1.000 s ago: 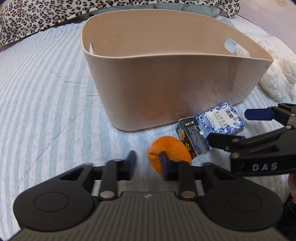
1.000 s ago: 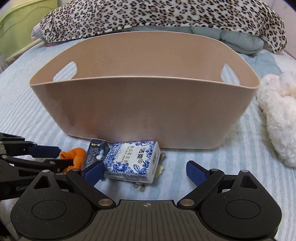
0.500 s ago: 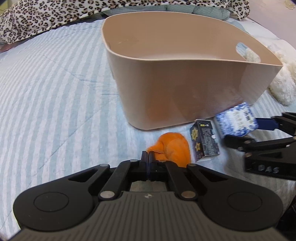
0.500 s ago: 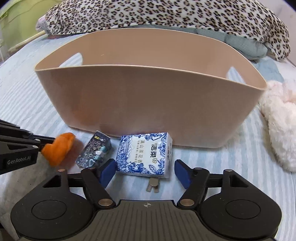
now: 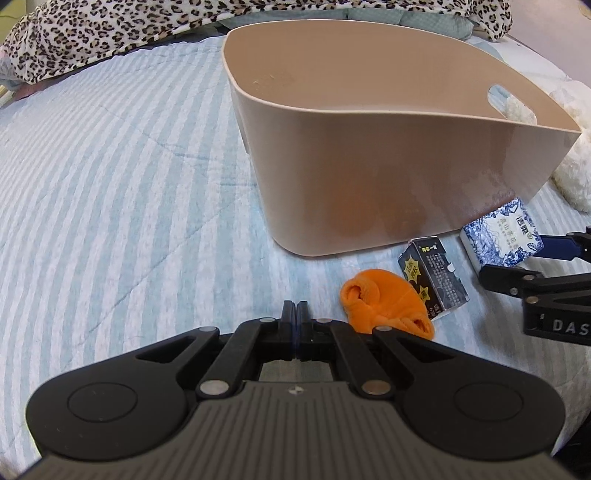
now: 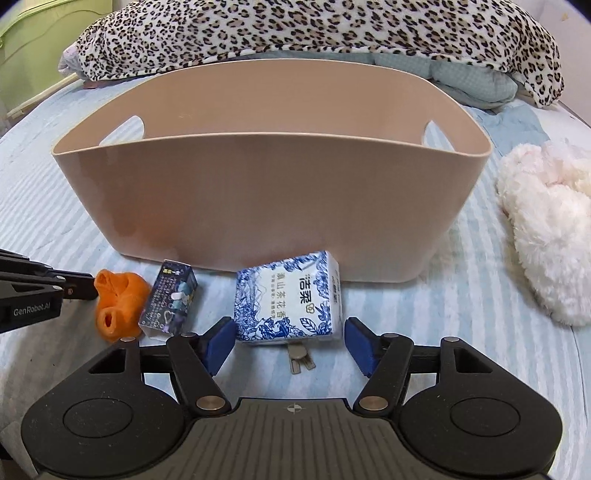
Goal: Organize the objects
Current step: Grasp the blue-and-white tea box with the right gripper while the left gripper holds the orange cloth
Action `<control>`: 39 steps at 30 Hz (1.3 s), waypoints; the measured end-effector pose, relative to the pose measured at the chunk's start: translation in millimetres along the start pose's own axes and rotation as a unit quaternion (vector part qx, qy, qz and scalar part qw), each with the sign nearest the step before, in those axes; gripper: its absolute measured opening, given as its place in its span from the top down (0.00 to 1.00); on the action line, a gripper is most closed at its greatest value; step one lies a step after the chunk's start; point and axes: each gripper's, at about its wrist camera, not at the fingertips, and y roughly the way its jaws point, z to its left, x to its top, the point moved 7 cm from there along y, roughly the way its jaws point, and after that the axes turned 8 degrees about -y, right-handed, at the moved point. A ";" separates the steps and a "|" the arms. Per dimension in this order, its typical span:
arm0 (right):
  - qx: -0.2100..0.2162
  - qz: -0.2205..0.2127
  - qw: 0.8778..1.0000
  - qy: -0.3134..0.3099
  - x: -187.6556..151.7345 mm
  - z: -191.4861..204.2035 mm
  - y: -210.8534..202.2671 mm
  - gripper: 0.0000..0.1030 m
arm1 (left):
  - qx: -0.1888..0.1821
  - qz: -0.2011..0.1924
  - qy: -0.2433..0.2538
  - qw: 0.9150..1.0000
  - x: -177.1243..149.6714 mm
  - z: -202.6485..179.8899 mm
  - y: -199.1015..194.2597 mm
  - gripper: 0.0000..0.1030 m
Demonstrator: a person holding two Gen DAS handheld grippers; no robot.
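A beige basket (image 5: 388, 173) (image 6: 266, 206) stands on the striped bed. In front of it lie an orange rolled cloth (image 5: 384, 301) (image 6: 116, 304), a small dark carton (image 5: 434, 277) (image 6: 170, 299) and a blue-and-white tissue pack (image 5: 502, 232) (image 6: 288, 299). My left gripper (image 5: 295, 314) is shut and empty, just left of the orange cloth. My right gripper (image 6: 291, 345) is open, its fingers on either side of the near end of the tissue pack, and it also shows in the left wrist view (image 5: 524, 260).
A small metal piece (image 6: 301, 358) lies under the tissue pack's near edge. A white fluffy toy (image 6: 546, 229) lies right of the basket. A leopard-print blanket (image 6: 314, 33) and blue pillows lie behind it. Striped bedding (image 5: 110, 192) stretches to the left.
My left gripper has shut without holding anything and pulled back left of the orange cloth. My right gripper has narrowed and lined up around the tissue pack.
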 end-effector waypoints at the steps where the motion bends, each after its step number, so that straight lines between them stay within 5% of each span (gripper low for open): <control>1: 0.000 0.000 1.000 -0.002 1.2 1.4 0.9 0.32 | -0.003 0.000 -0.001 1.000 -0.3 -0.5 0.3 1.00; 6: -0.017 0.000 1.000 -0.019 6.0 8.9 8.6 0.25 | -0.028 0.000 0.001 1.000 -1.1 -6.2 -0.4 0.98; 8: -0.024 -0.001 0.999 -0.022 5.9 7.8 9.2 0.27 | -0.040 -0.001 -0.002 0.999 -0.2 -7.8 -1.3 0.87; 10: -0.024 -0.004 0.999 -0.024 5.8 6.1 8.1 0.32 | -0.051 0.000 -0.009 0.999 1.6 -8.1 -3.5 0.55; 12: -0.019 -0.005 1.000 -0.017 5.2 3.5 5.9 0.40 | -0.048 0.000 -0.013 0.999 1.5 -9.5 -8.2 0.33; 13: -0.020 -0.006 1.000 -0.015 5.0 2.0 4.8 0.40 | -0.045 -0.006 -0.011 0.999 2.0 -10.0 -11.5 0.30; 26: -0.013 -0.012 1.000 -0.003 -6.3 -7.1 -12.4 0.40 | -0.057 -0.032 -0.013 0.998 13.5 -25.2 -32.1 0.30; 33: -0.013 -0.012 1.000 0.016 -17.4 -23.0 -18.6 0.40 | -0.068 -0.001 0.010 0.998 -1.1 -48.9 -15.3 0.30; 35: -0.013 -0.012 1.000 0.018 -19.0 -26.0 -19.4 0.40 | -0.072 0.003 0.015 0.997 -5.1 -53.3 -8.1 0.33; 39: -0.011 -0.013 1.000 0.020 -20.6 -27.5 -22.0 0.40 | -0.089 0.004 0.026 0.996 -8.3 -60.9 0.8 0.62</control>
